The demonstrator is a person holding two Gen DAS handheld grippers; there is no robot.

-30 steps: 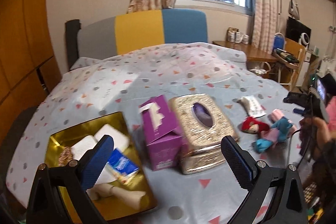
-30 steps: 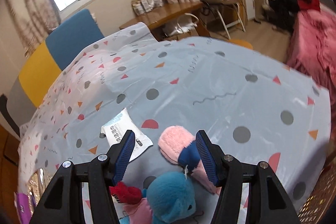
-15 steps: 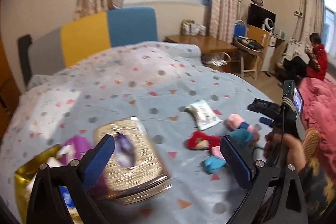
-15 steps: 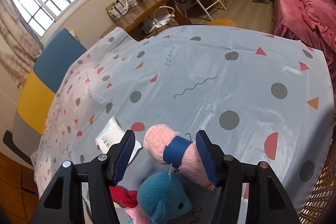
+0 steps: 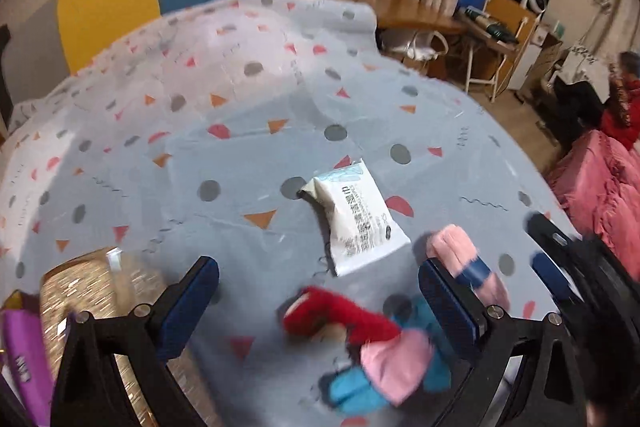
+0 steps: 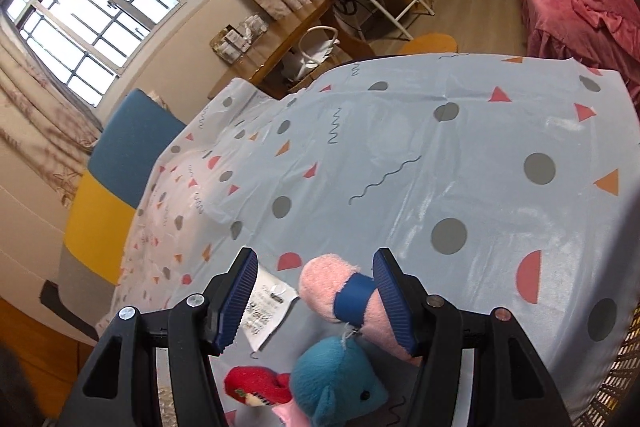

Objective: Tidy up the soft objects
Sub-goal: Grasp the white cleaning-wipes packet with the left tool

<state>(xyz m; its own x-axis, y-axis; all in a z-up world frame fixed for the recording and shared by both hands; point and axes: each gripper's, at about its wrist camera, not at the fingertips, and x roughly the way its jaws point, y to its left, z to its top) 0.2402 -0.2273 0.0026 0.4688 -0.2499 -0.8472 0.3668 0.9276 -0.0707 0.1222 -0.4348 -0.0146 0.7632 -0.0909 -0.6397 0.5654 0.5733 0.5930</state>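
We judge most sorting still ahead: the pink toy [image 6: 356, 301], blue plush [image 6: 334, 383], red plush [image 6: 256, 385] and wipes packet [image 5: 354, 217] all lie loose on the patterned sheet [image 6: 460, 147]. Our left gripper [image 5: 318, 301] gapes wide and empty; our right gripper [image 6: 316, 301] straddles the pink toy (pads apart, not pressing).

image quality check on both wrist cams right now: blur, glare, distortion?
Left wrist view: motion blur smears the red plush and the gold tissue box; the wipes pack is sharper, print unreadable. Right wrist view: crisp on the blue plush and the pink plush; window blown out, sheen on the tablecloth. Both: strong fisheye bending, dark corners.
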